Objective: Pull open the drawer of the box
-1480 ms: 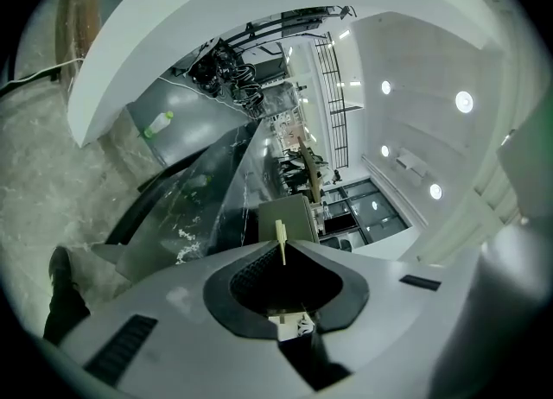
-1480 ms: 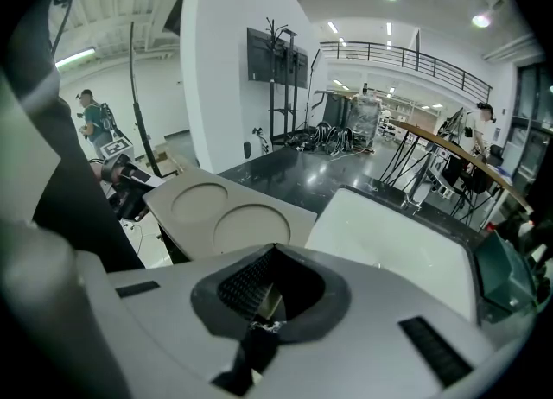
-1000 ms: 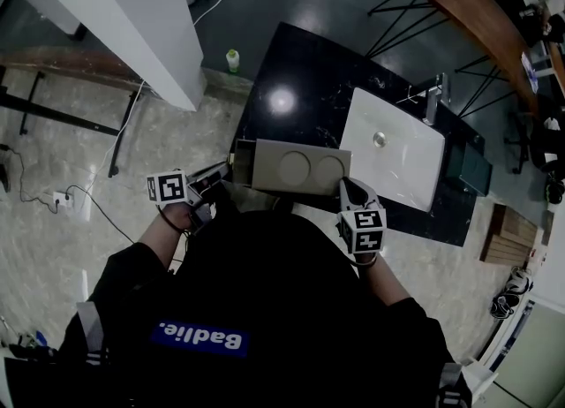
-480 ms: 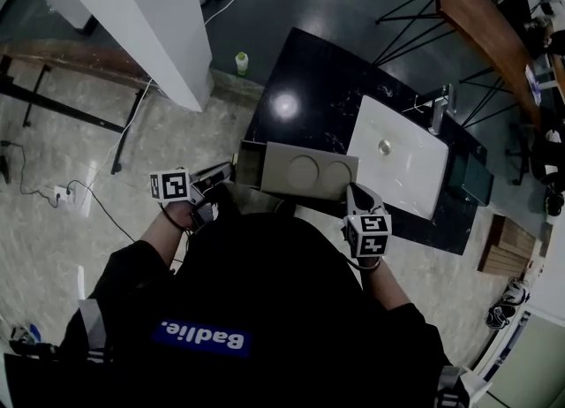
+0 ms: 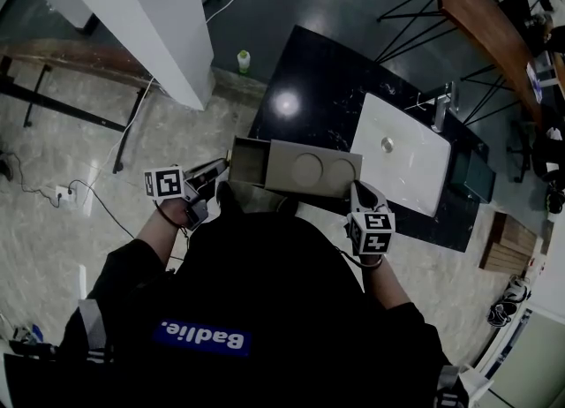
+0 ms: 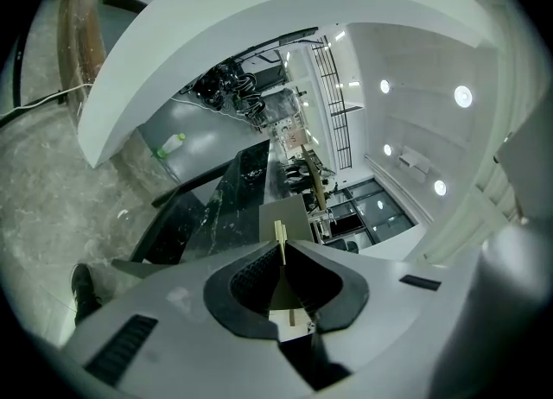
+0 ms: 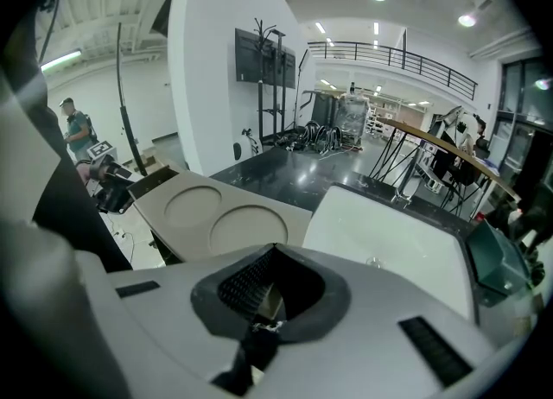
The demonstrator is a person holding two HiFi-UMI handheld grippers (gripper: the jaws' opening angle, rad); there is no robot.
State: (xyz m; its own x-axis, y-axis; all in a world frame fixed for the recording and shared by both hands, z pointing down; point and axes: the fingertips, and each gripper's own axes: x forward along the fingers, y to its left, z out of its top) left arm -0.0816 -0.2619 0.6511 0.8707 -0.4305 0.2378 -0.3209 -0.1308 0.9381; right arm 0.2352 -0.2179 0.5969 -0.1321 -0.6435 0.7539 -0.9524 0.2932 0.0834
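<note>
A beige box (image 5: 313, 170) with two round hollows in its lid lies on the black counter (image 5: 300, 88). Its drawer (image 5: 249, 161) sticks out of the left end, open and dark inside. My left gripper (image 5: 219, 170) is at the drawer's front; in the left gripper view its jaws are shut on the thin pale wooden handle (image 6: 280, 235), with the box (image 6: 285, 214) behind. My right gripper (image 5: 357, 189) rests at the box's near right corner. In the right gripper view its tips (image 7: 275, 250) meet just before the lid (image 7: 216, 212), with nothing seen between them.
A white sink (image 5: 402, 154) with a faucet (image 5: 441, 106) sits right of the box. A white pillar (image 5: 150, 18) stands at the left, with a green bottle (image 5: 244, 61) on the floor by it. A wooden table (image 5: 477, 18) is far right. Cables run over the floor on the left.
The drawer has slid further out to the left, with the left gripper moving left on its handle. The right gripper has stayed at the box's right end.
</note>
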